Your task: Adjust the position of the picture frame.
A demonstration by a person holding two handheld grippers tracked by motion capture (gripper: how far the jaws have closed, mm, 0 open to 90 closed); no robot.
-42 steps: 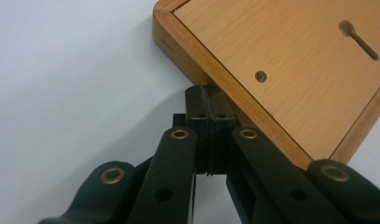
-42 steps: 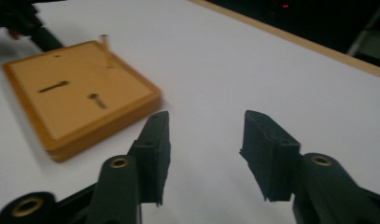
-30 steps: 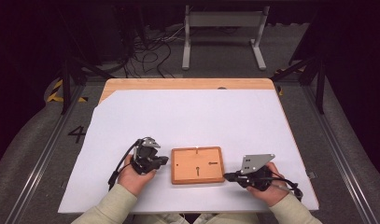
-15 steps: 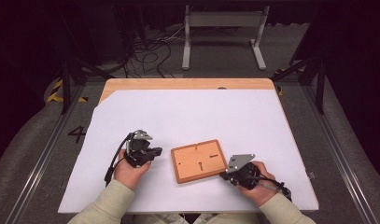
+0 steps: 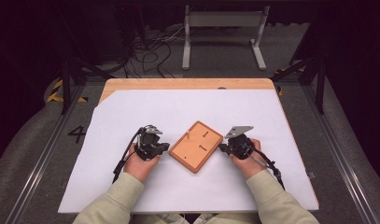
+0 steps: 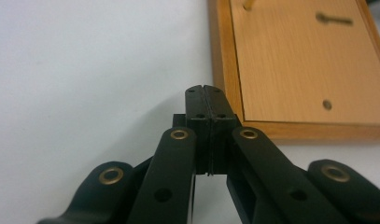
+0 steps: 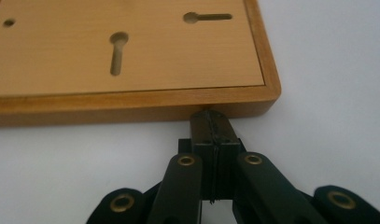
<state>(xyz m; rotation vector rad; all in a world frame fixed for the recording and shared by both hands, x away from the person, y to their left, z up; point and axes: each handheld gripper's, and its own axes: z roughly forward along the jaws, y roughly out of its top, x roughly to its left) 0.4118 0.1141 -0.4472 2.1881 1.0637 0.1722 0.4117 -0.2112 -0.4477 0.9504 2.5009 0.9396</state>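
The wooden board (image 5: 197,146) lies flat on the white surface (image 5: 131,116), near its front edge and turned at an angle, between the two hands. It is a shallow framed panel with two keyhole slots (image 7: 116,52) and a small round hole (image 6: 327,104) in its face.

The left hand-held gripper (image 5: 163,147) has its jaws clenched together with nothing between them, and its tip sits just beside the board's near corner. The right hand-held gripper (image 5: 222,147) is likewise clenched on nothing, its closed tip against the board's edge close to a rounded corner (image 7: 267,95).

The step in hand looks like turning or nudging the board with closed tips. To do it well, I judge that both tips should stay low on the frame's side wall, not on its top lip, so they do not ride up over it. Pushing on opposite sides close to the corners turns the board; pushing in line slides it. Slow, even pressure should keep the board from skating on the smooth sheet, and the tips should not dig into the white covering.

The white covering lies over a wooden tabletop (image 5: 187,84), whose far strip is bare. Beyond it the room is dark, with a grey floor, loose cables (image 5: 150,46), a pale metal stand (image 5: 222,32), and a floor marking "4" (image 5: 77,134) at the left.
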